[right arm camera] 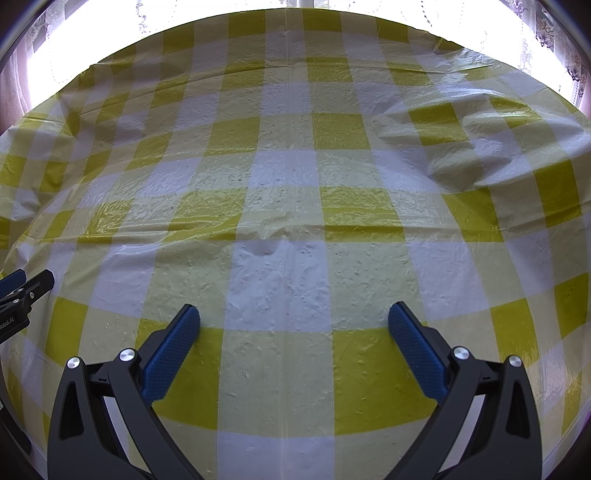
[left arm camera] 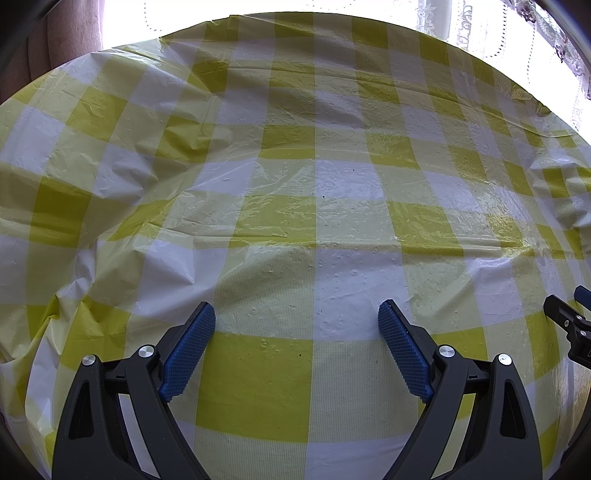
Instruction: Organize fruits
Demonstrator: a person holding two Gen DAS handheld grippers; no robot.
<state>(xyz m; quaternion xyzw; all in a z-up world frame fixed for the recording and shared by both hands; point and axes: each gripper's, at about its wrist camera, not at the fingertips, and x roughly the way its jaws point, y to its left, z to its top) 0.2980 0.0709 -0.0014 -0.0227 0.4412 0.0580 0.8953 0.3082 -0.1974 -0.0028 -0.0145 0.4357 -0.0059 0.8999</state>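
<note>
No fruit shows in either view. My left gripper (left arm camera: 297, 312) hangs open over the yellow-and-white checked tablecloth (left arm camera: 295, 177), its blue pads (left arm camera: 188, 350) wide apart with nothing between them. My right gripper (right arm camera: 294, 314) is open too, above the same cloth (right arm camera: 288, 177), also with nothing between its pads. The right gripper's fingertip (left arm camera: 565, 321) pokes in at the right edge of the left wrist view. Likewise the left gripper's fingertip (right arm camera: 26, 288) appears at the left edge of the right wrist view. The two grippers sit side by side, both tilted down at the table.
The plastic cloth is wrinkled, with raised folds at the left (left arm camera: 110, 177) and at the right (right arm camera: 480, 147). Bright windows with lace curtains (right arm camera: 535, 33) lie beyond the table's far edge. A dark brown surface (left arm camera: 55, 48) shows past the far left corner.
</note>
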